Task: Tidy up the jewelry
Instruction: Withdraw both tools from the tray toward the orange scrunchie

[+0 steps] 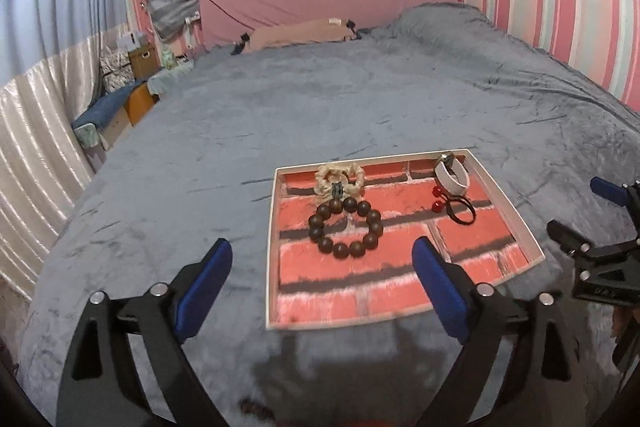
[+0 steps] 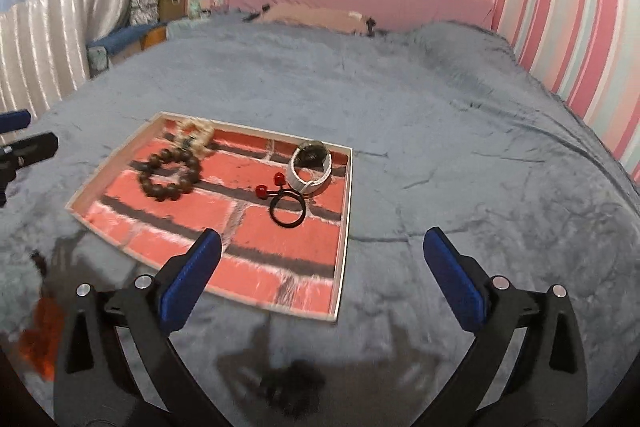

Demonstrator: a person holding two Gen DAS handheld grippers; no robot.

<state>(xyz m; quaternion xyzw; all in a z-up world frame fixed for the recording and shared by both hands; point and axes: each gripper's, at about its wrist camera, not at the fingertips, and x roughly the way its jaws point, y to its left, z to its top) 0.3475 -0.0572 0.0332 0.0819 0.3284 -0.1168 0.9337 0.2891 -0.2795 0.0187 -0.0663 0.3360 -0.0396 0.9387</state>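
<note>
A shallow tray (image 1: 273, 247) (image 2: 343, 227) with a red brick pattern lies on the grey blanket. In it are a dark wooden bead bracelet (image 1: 325, 245) (image 2: 154, 189), a cream scrunchie (image 1: 325, 174) (image 2: 204, 135), a white-strapped watch (image 1: 450, 179) (image 2: 298, 179) and a black hair tie with red beads (image 1: 460, 218) (image 2: 276, 218). My left gripper (image 1: 322, 247) hangs open above the tray's near left part, nothing between its blue pads. My right gripper (image 2: 322, 238) is open over the tray's near right corner, also empty. Each gripper shows at the edge of the other's view.
The bed's grey blanket (image 1: 360, 99) spreads wide around the tray. A pink headboard (image 1: 320, 3) and a striped wall (image 1: 560, 7) close off the back and right. Boxes (image 1: 140, 61) and a curtain (image 1: 36, 131) stand at the left. A blurred orange-red thing (image 2: 40, 339) lies near the front left.
</note>
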